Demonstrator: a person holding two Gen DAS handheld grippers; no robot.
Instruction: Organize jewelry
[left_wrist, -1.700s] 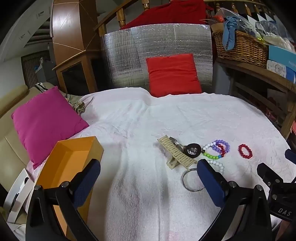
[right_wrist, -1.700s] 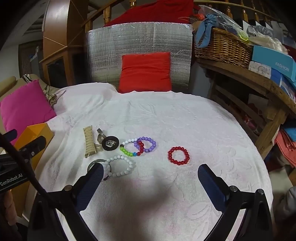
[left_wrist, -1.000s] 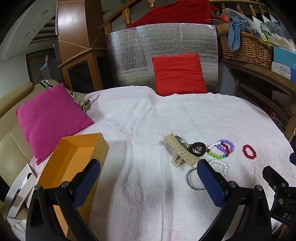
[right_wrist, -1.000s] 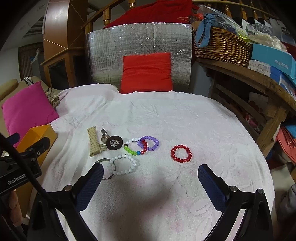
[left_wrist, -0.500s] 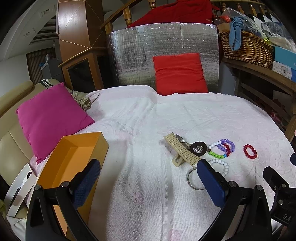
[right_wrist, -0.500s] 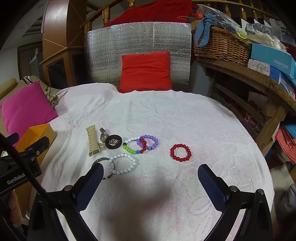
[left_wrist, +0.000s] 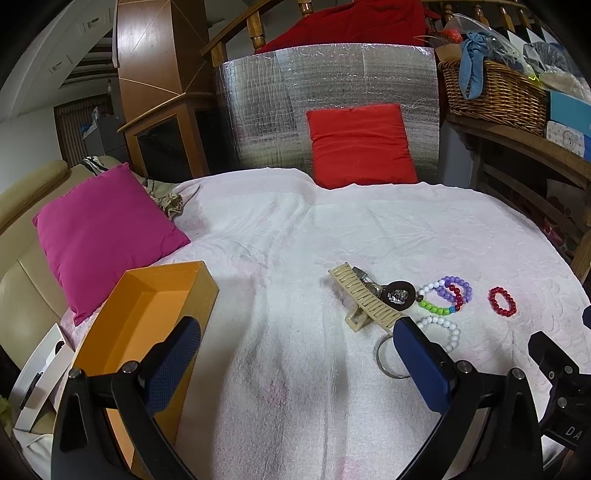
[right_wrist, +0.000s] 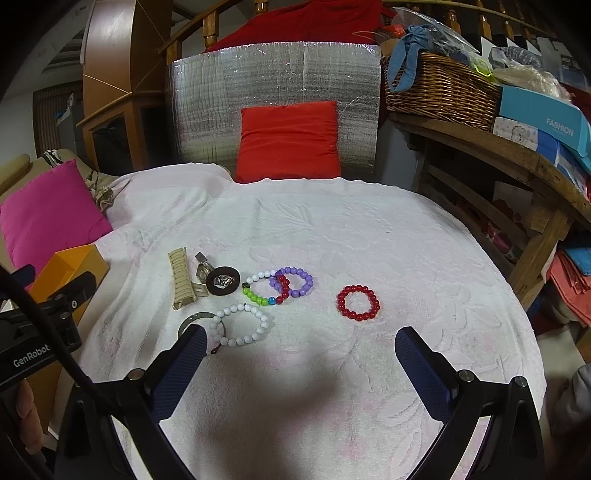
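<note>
The red bracelet (right_wrist: 358, 302) lies just ahead of my right hand-held gripper (right_wrist: 301, 365), whose jaws are spread and empty. I'd lower squarely over its beads. The left hand-held gripper (left_wrist: 295, 363), also spread, waits beside the orange box (left_wrist: 155, 295).

L gripper (left_wrist: 295, 354) drifted slightly; more of orange box (left_wrist: 147, 317) visible.

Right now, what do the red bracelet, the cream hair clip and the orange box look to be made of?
Red bracelet: glossy round beads, glass or plastic. Cream hair clip: matte moulded plastic with ribbed teeth. Orange box: smooth, thin-walled, probably cardboard.
</note>
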